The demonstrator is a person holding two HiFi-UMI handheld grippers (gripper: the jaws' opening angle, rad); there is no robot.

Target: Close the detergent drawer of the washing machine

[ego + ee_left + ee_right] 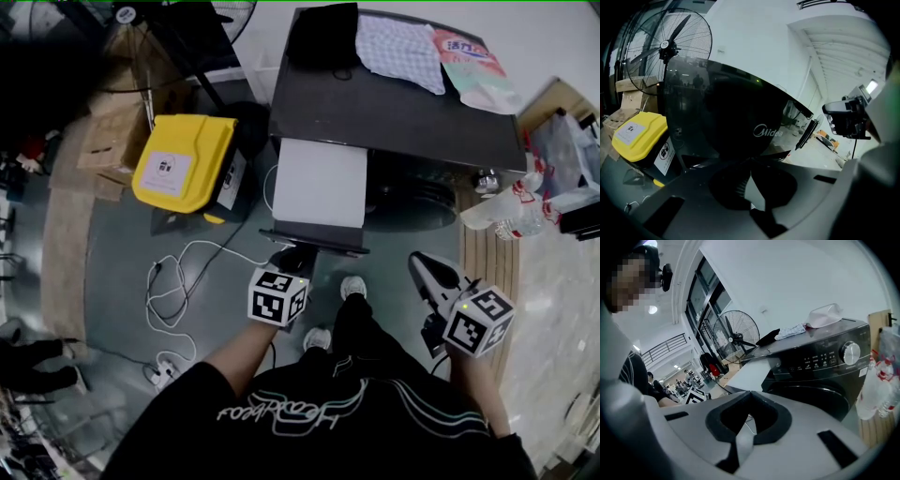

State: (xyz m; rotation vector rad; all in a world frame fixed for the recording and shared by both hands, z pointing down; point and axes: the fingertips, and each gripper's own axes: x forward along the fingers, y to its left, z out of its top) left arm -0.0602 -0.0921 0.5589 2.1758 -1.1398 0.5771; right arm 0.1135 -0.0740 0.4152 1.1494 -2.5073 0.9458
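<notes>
The dark washing machine (394, 103) stands ahead of me with its detergent drawer (319, 183) pulled far out, pale inside, with a dark front panel (314, 242). My left gripper (292, 259) is right at that front panel, jaws shut with nothing between them. In the left gripper view the dark drawer front with its logo (736, 117) fills the middle, just beyond the left gripper (751, 160). My right gripper (428, 269) hangs to the right of the drawer, apart from it and shut on nothing. The right gripper view shows the right gripper (749, 393), the open drawer (750, 373) and the control panel (820, 363).
A yellow box (183, 161) stands left of the machine, with a white cable (173, 281) coiled on the floor. A checked cloth (398, 52) and a detergent bag (473, 66) lie on the machine. Plastic bottles (511, 206) hang at the right. My shoes (352, 286) are below the drawer.
</notes>
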